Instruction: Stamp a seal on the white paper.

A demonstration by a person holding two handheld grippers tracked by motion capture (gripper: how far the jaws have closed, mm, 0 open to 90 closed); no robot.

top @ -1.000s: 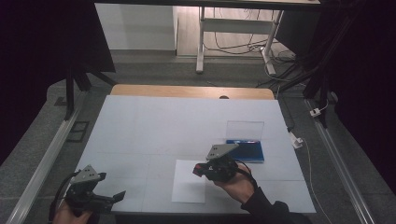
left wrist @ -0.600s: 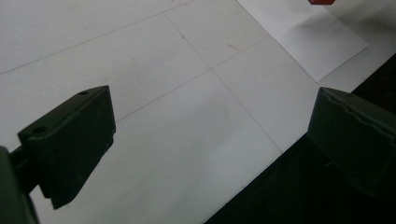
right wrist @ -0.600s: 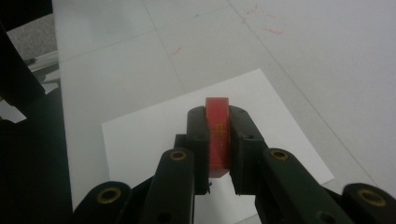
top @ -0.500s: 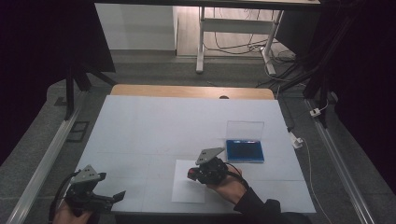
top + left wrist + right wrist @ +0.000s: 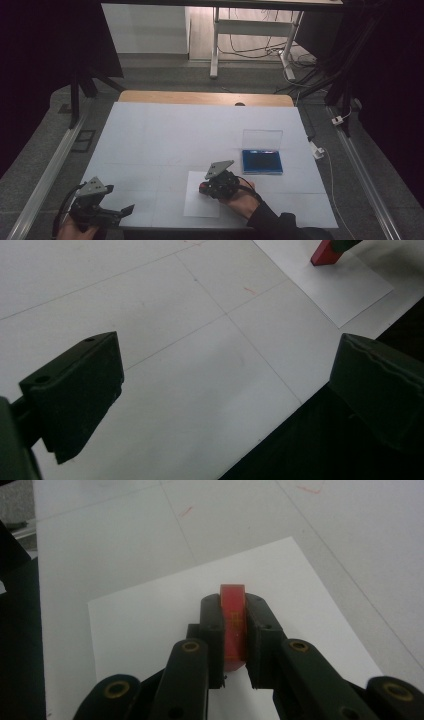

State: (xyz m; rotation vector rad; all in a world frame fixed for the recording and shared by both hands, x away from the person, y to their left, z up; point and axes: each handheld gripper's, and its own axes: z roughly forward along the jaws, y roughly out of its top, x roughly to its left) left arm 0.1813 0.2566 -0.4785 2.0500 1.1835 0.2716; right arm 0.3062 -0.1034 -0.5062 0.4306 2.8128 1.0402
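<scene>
A small red block (image 5: 233, 600) with yellow markings is clamped between the jaws of my right gripper (image 5: 233, 611), which is shut on it. In the high view that gripper (image 5: 204, 188) is over the upper part of a white paper sheet (image 5: 200, 206), near the table's front middle. In the left gripper view the red block (image 5: 326, 252) has its lower end down at the sheet (image 5: 350, 290), seemingly touching it. My left gripper (image 5: 227, 360) stands open over the table's front left corner (image 5: 117, 215), with nothing between its jaws.
A blue flat case (image 5: 262, 161) with its clear lid raised lies to the right of the sheet. The white table cover (image 5: 165, 135) has thin grid lines. Its front edge runs just below my left gripper. Metal rails flank the table.
My right gripper, with the red block in it, has moved left and down onto the paper sheet. The left gripper has stayed where it was.
</scene>
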